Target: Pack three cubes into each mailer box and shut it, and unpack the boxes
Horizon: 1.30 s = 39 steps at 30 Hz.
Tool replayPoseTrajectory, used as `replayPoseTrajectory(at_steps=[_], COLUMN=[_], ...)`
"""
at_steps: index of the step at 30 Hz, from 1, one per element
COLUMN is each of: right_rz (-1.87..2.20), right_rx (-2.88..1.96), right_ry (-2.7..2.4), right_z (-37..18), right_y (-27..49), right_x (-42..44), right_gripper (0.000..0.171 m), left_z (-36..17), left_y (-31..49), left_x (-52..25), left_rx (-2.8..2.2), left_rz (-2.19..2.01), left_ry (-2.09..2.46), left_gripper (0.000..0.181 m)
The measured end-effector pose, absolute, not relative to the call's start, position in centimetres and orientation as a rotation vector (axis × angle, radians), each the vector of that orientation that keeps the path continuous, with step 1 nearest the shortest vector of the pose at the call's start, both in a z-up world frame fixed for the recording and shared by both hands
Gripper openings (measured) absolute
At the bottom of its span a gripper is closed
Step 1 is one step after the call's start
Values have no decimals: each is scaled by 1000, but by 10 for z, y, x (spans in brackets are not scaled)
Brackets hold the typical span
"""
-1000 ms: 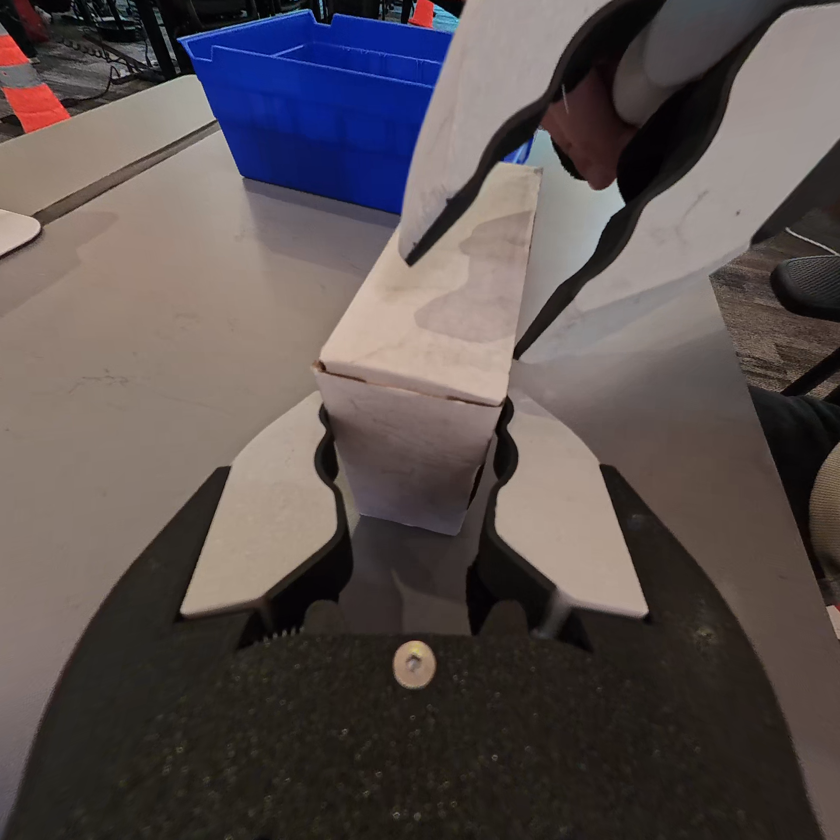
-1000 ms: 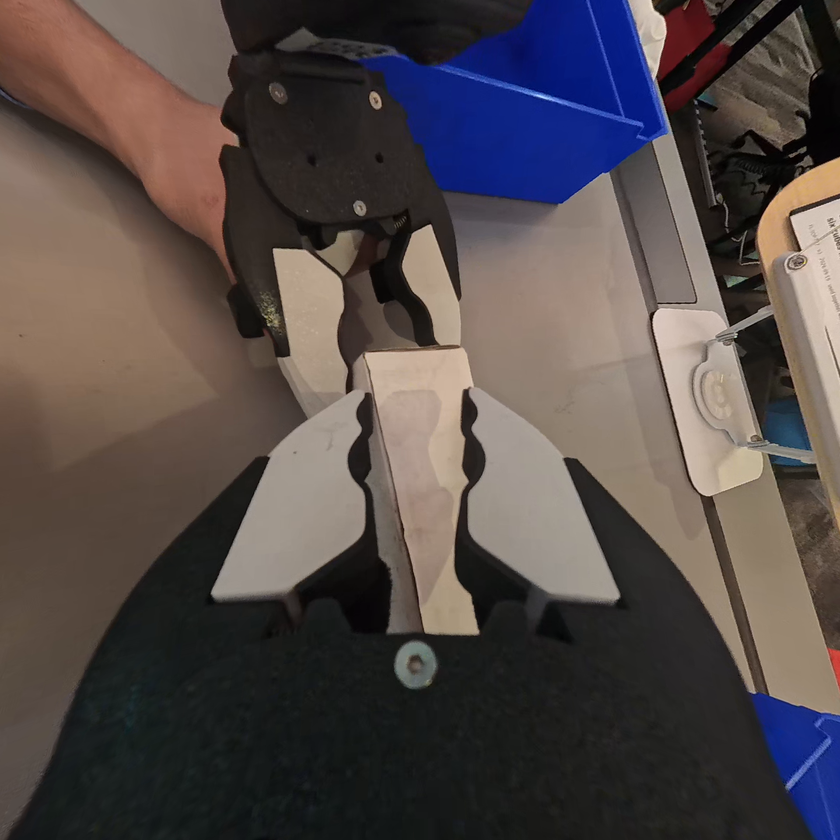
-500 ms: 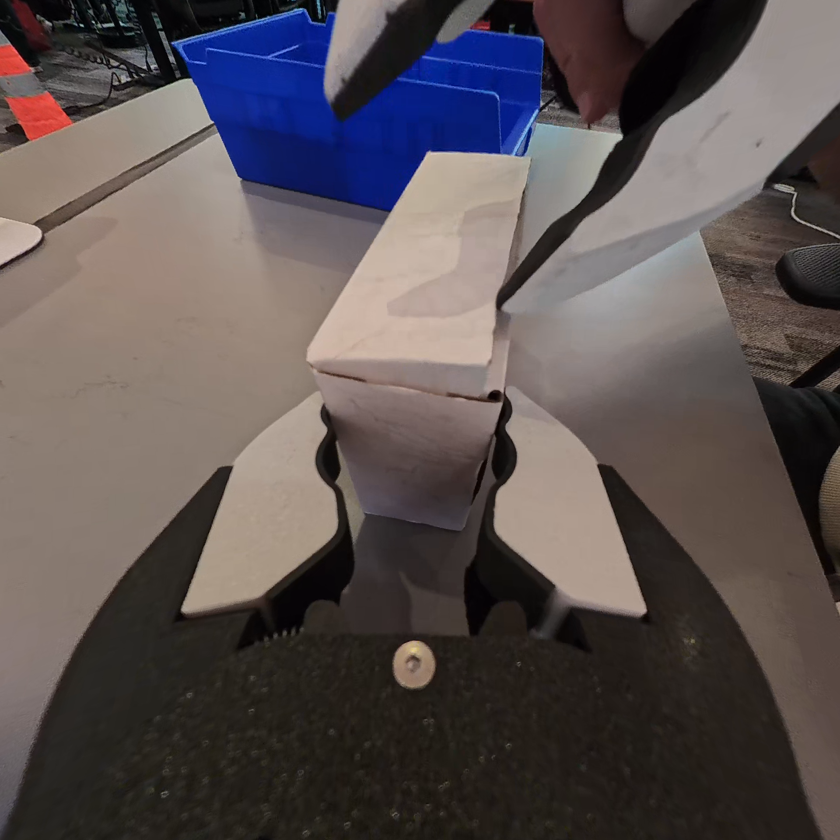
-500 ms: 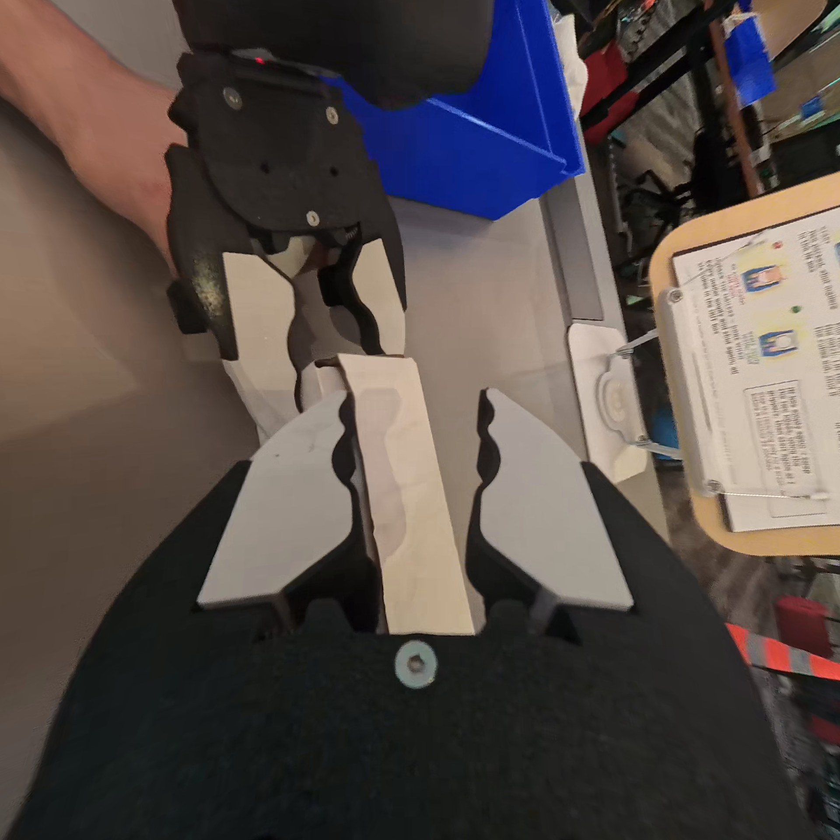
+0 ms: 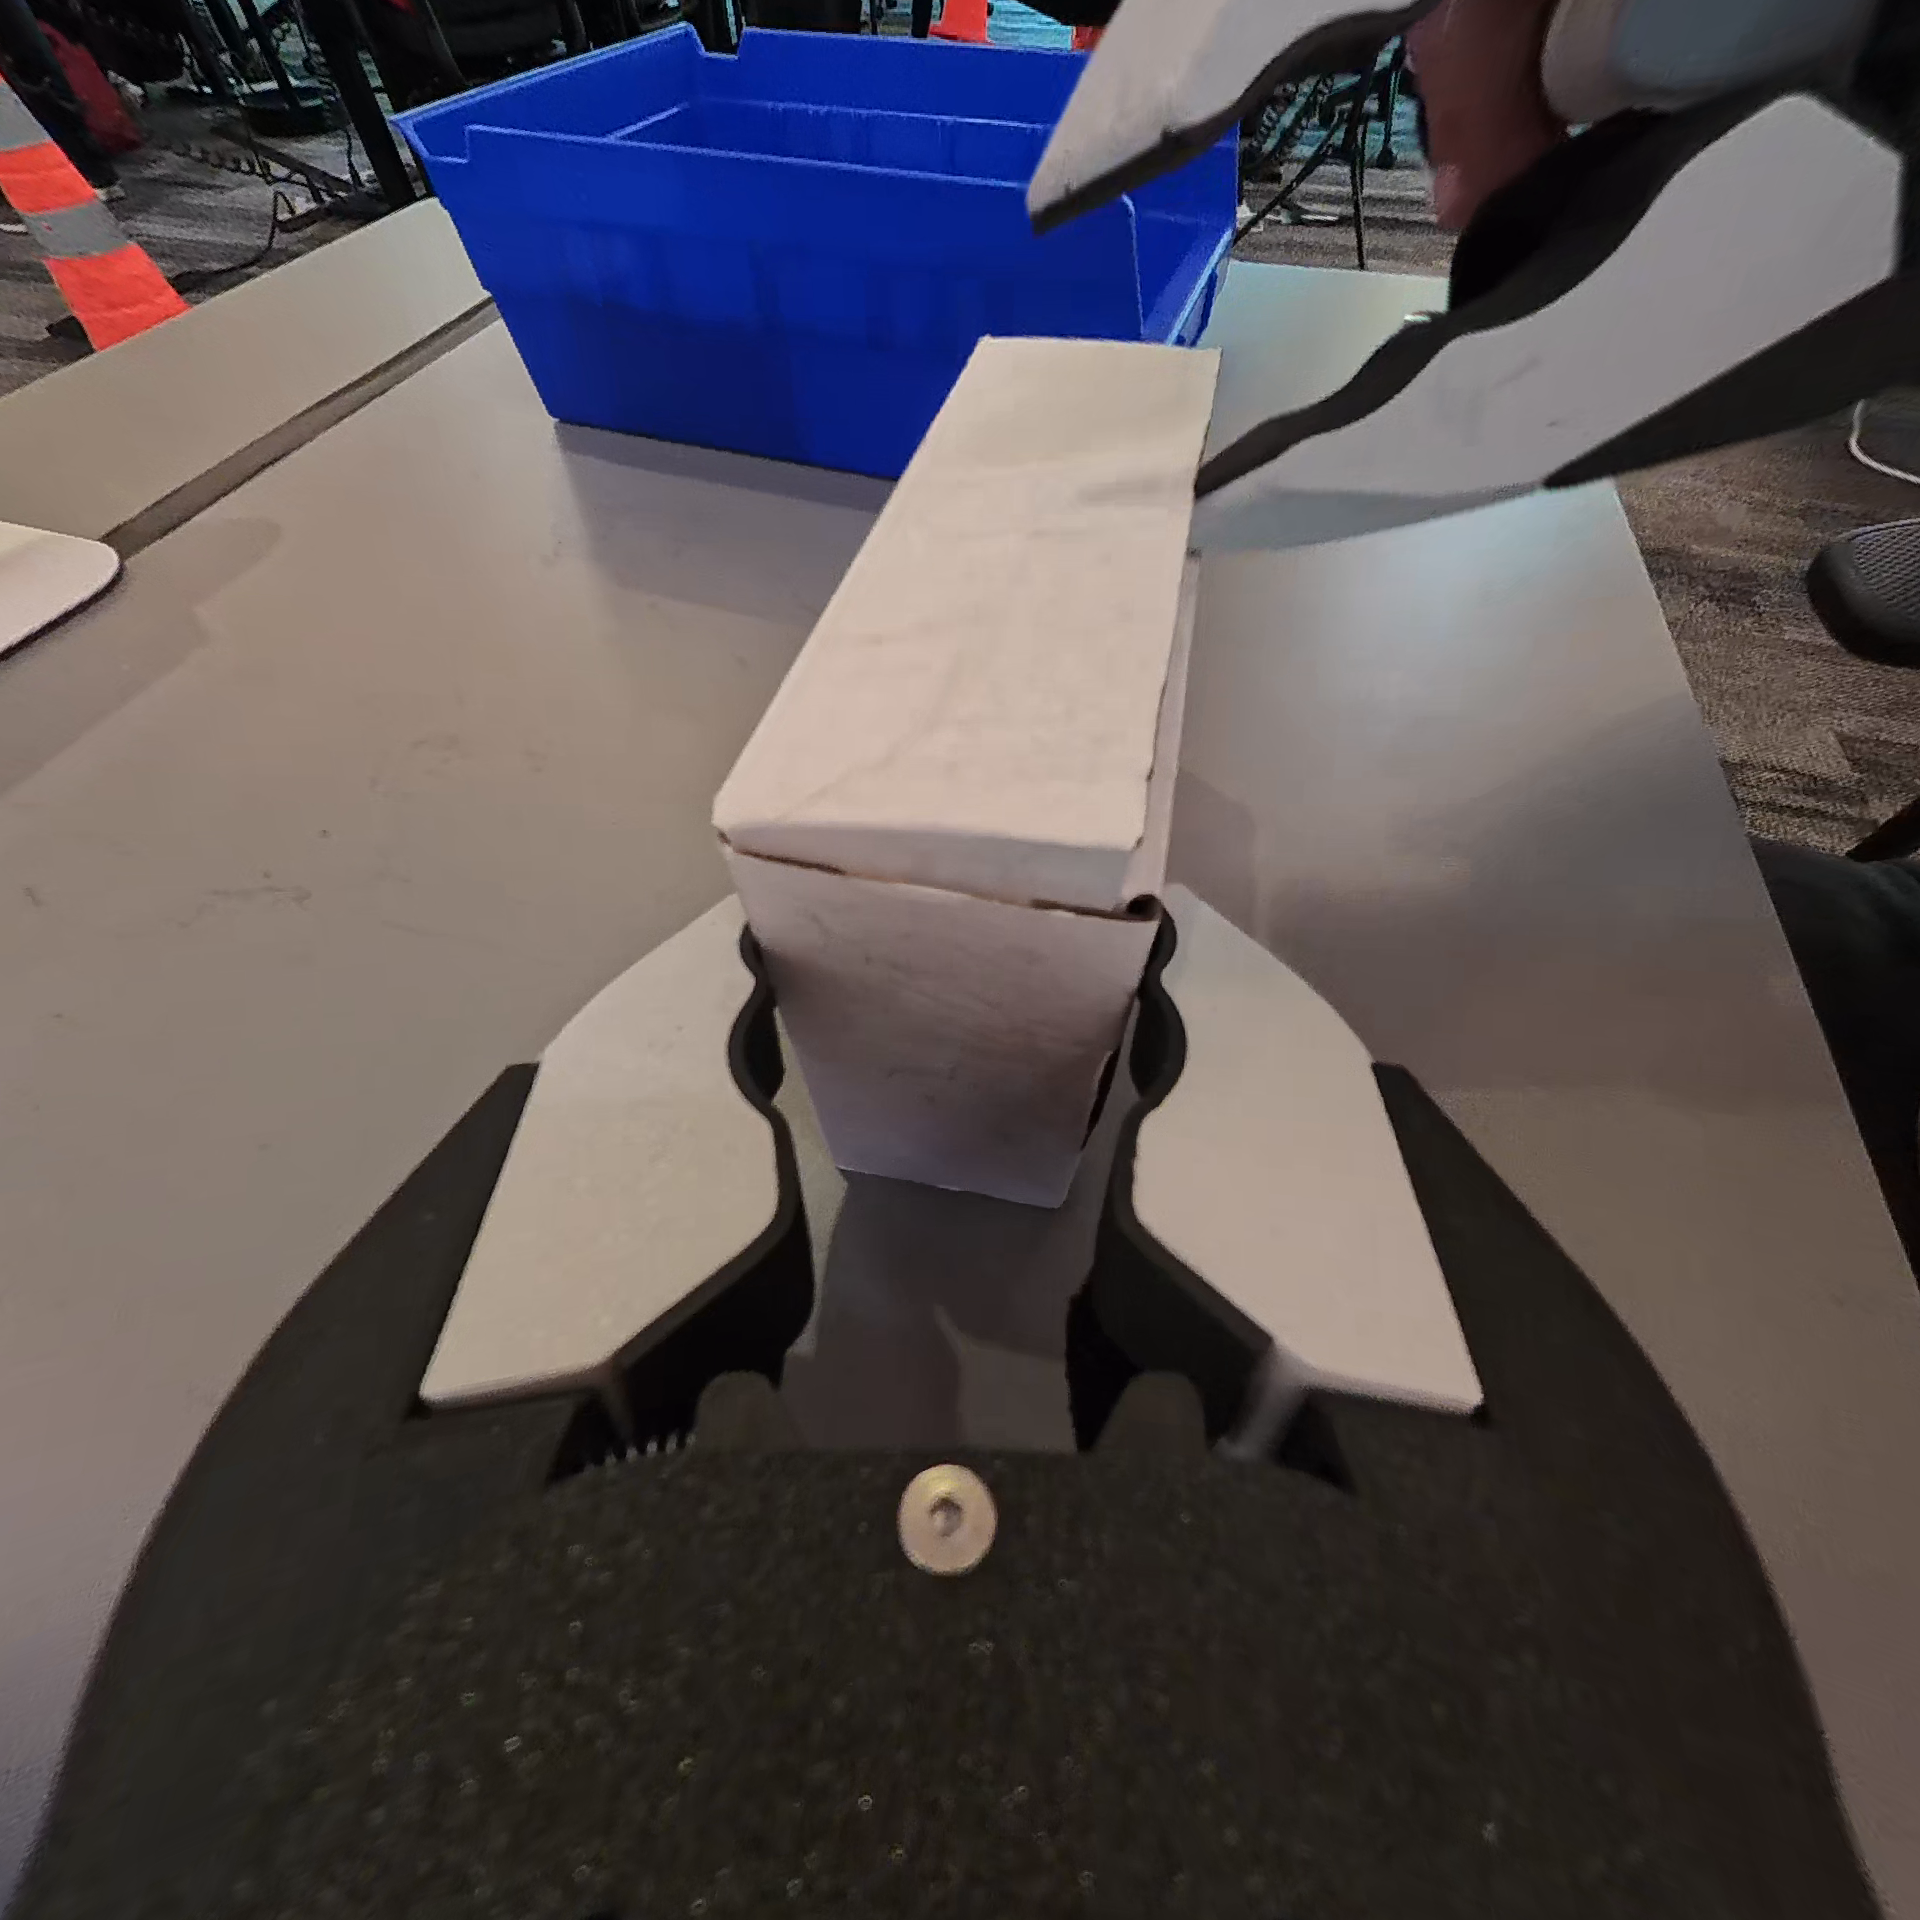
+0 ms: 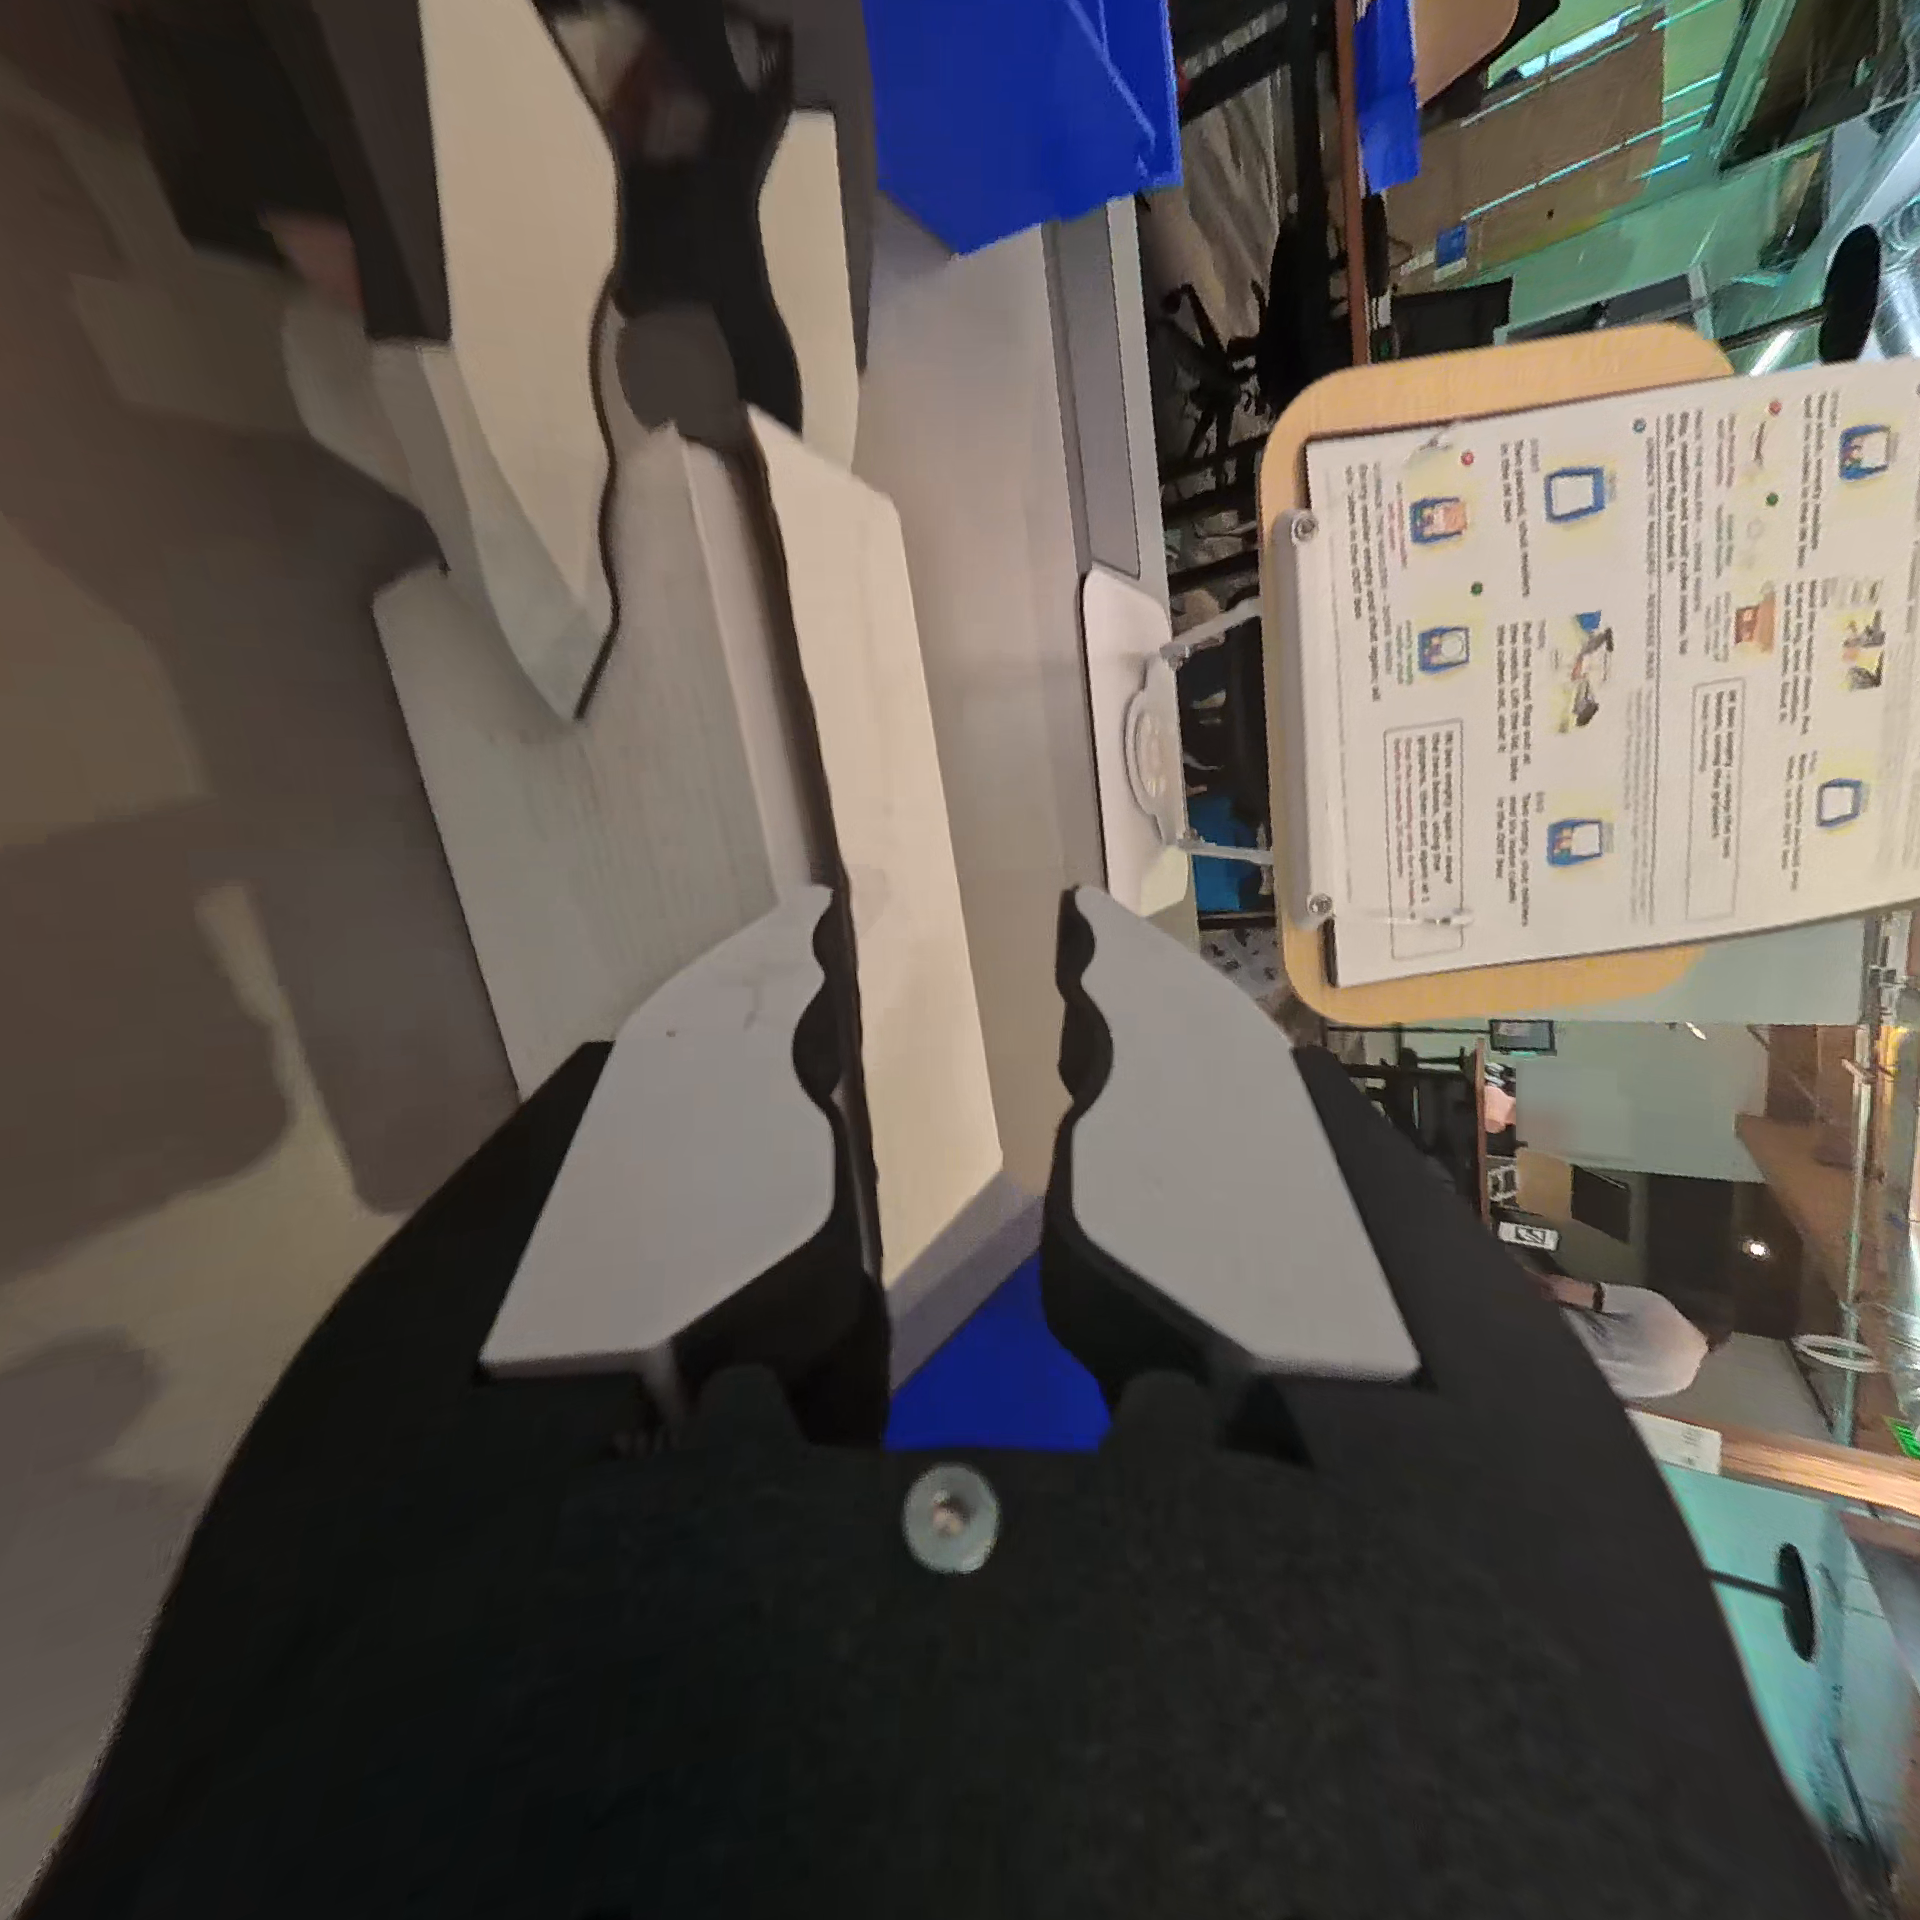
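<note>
A shut white mailer box (image 5: 987, 675) lies lengthwise on the grey table (image 5: 364, 779). My left gripper (image 5: 951, 925) is shut on the box's near end, one finger on each side wall. My right gripper (image 5: 1122, 348) hangs open at the far right of the box, rolled on its side. Its lower fingertip is at the lid's right edge and its upper finger is above the box. In the right wrist view, the right gripper (image 6: 951, 904) is open over the box (image 6: 894, 675), with the left gripper (image 6: 665, 312) blurred beyond. No cubes show.
A blue bin (image 5: 831, 260) stands right behind the box and also shows in the right wrist view (image 6: 1018, 104). More blue plastic (image 6: 987, 1392) shows between the right jaws. An instruction board (image 6: 1610, 675) stands on a white base (image 6: 1132, 727). An orange cone (image 5: 94, 260) is on the floor. The gap from one gripper's tips to the other's is roughly 8 cm.
My right gripper opened and let go of the box top, then lifted, rolled sideways and shifted to the box's far right edge. The left gripper kept its hold.
</note>
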State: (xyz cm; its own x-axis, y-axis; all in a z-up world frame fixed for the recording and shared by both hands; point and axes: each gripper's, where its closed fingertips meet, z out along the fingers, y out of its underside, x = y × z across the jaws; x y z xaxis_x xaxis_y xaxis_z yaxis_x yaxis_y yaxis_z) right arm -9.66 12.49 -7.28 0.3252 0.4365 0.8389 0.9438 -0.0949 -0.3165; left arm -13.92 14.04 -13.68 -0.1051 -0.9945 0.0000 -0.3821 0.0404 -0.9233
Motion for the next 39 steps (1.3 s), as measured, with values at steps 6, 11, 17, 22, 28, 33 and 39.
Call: replayPoseTrajectory(at_steps=[6, 11, 17, 22, 28, 33, 39], right_rz=[-824, -849, -873, -936, -827, -279, -449], right_rx=[-1740, -1785, -1670, -1685, -1734, -1964, -1952], right_ry=[-1218, -1176, -1287, -1345, -1418, -1251, -1350], right_z=[-71, -73, -72, -78, -84, -50, -57], right_y=[113, 106, 117, 132, 129, 132, 132], right_x=[-48, -30, -87, -100, -107, -109, -109], right_gripper=[38, 36, 31, 22, 6, 2, 2], left_z=[-137, -137, -136, -136, -132, -133, -133], left_y=[142, 143, 138, 142, 152, 154, 161], left_x=[-139, -139, -135, -138, -142, -144, -147], left_rx=[-1429, -1422, -1419, -1430, -1263, -1077, -1168], left_rz=[-1056, -1043, -1031, -1006, -756, -494, -484], left_ry=[1584, 1584, 1579, 1560, 1592, 1627, 1565], left_gripper=[65, 65, 65, 65, 65, 65, 66])
